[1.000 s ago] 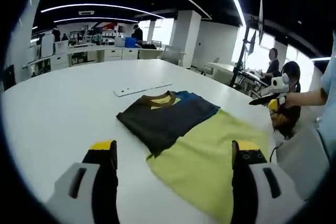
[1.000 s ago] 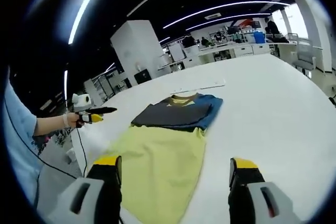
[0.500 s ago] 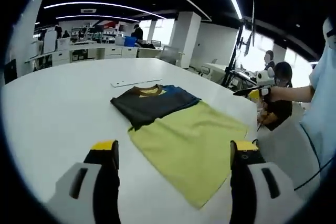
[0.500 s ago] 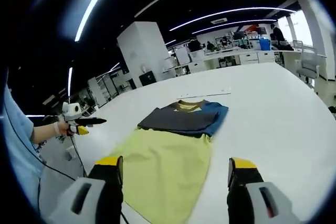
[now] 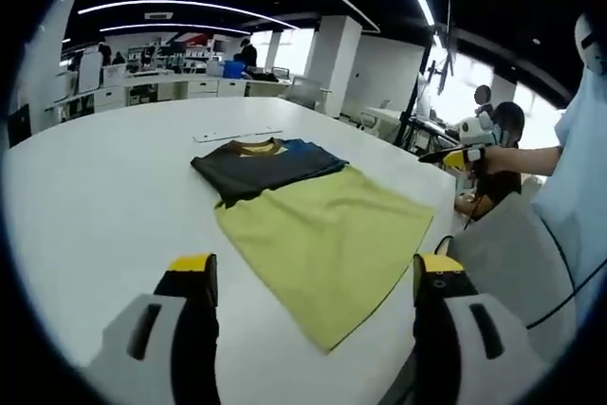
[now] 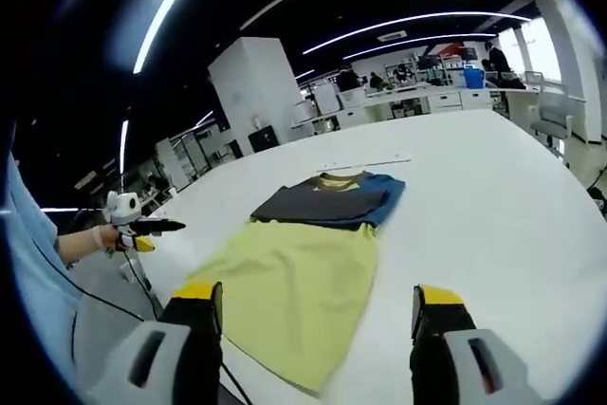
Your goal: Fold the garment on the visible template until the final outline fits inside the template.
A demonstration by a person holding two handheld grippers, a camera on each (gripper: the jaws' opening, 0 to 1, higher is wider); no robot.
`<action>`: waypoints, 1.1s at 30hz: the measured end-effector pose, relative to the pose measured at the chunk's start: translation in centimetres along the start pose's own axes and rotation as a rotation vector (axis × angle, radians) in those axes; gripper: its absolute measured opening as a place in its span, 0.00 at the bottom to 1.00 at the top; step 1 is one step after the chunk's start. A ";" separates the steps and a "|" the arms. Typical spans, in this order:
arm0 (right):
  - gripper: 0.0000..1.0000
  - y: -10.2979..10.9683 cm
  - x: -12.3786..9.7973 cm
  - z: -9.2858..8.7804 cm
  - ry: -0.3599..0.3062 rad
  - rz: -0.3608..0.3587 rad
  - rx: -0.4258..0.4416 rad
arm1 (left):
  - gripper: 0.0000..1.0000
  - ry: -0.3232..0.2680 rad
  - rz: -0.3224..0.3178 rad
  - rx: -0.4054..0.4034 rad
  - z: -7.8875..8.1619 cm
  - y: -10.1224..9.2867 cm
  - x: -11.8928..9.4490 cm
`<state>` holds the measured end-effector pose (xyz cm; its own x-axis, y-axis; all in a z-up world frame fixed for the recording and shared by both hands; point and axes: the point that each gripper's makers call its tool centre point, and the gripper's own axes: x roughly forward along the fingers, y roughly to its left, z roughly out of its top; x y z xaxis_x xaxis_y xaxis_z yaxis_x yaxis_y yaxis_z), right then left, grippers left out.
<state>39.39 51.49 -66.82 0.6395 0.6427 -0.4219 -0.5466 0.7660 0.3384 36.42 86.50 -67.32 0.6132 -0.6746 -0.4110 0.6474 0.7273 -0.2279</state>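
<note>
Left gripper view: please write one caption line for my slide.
Open left gripper above a partly folded yellow-and-dark T-shirt on a white table.

Can't tell what the thin white strip [image 5: 237, 135] past the garment [image 5: 303, 211] collar is, too small. Whether any template lies under the garment: hidden. My left gripper [image 6: 142, 230] in right gripper view is tiny, jaw gap unreadable.

A garment [image 5: 303, 206] lies on the table [image 5: 104, 196], near its edge.
</note>
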 end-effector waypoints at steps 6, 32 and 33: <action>0.82 0.3 -0.2 -0.8 0.012 0.003 -0.003 | 0.75 0.021 0.011 0.001 -0.5 0.4 0.2; 0.55 -0.6 -0.1 -10.5 0.263 0.001 0.031 | 0.26 0.343 0.041 -0.196 -9.6 -0.1 0.8; 0.52 -0.4 0.0 -10.5 0.265 0.009 0.039 | 0.25 0.347 0.050 -0.206 -9.8 0.0 0.9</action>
<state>33.92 50.99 -75.82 0.4679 0.6274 -0.6225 -0.5272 0.7634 0.3731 32.58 87.15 -76.31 0.4292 -0.5808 -0.6917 0.4946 0.7919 -0.3581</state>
